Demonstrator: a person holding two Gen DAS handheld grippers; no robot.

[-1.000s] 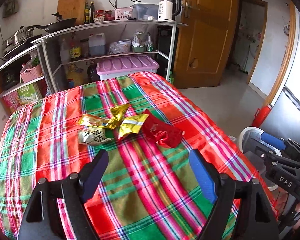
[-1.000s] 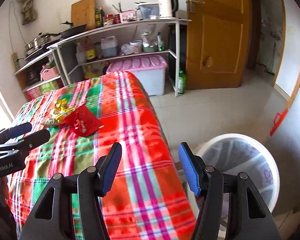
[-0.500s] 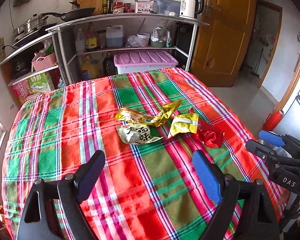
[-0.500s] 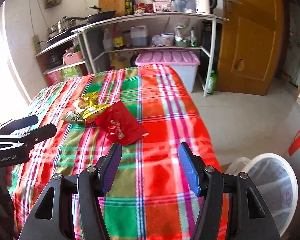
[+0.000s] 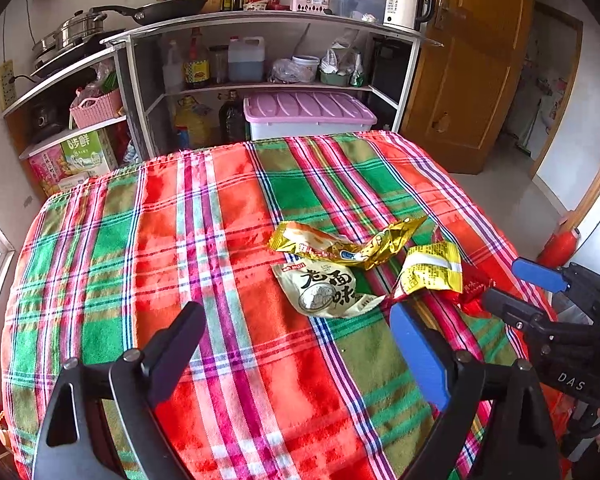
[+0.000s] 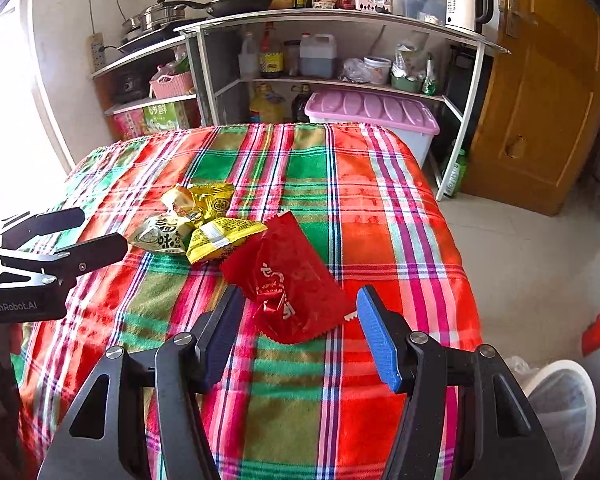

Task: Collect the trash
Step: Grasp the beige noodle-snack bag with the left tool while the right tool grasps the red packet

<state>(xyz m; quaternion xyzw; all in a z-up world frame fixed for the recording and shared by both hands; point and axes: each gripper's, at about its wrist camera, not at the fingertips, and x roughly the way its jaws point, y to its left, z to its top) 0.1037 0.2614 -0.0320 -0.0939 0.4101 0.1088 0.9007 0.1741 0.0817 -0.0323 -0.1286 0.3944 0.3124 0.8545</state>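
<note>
1. Nearest, the left gripper (image 5: 296,328) hung over the near half of the table (image 5: 100,280), its jaws spread wide and having just been opening further, with only bare plaid cloth between them and nothing held.
2. The right gripper (image 6: 298,320) hovered by the table's right edge, jaws apart, the near end of the red wrapper (image 6: 288,284) lying between its fingertips; the pads did not press on it.
3. That red wrapper lay flat on the cloth, closest of the trash to the right edge.
4. Just left of it, a yellow packet (image 6: 220,238) touched the red one's far corner.
5. Next to that, a pale packet with dark lettering (image 5: 324,290) lay flat toward the table's middle.
6. Beyond those two, a crumpled gold wrapper (image 5: 340,242) stretched across the pile, overlapping the pale packet's far edge.
7. Off the table's near right corner, on the floor, a white bin with a bag liner (image 6: 560,400) stood open.
8. Past the far edge, a box with a pink lid (image 5: 308,110) sat under a metal shelf unit (image 5: 268,20) loaded with bottles, a pan and a white kettle (image 5: 406,2).
9. A wooden door (image 5: 472,72) stood to the right of the shelves.
</note>
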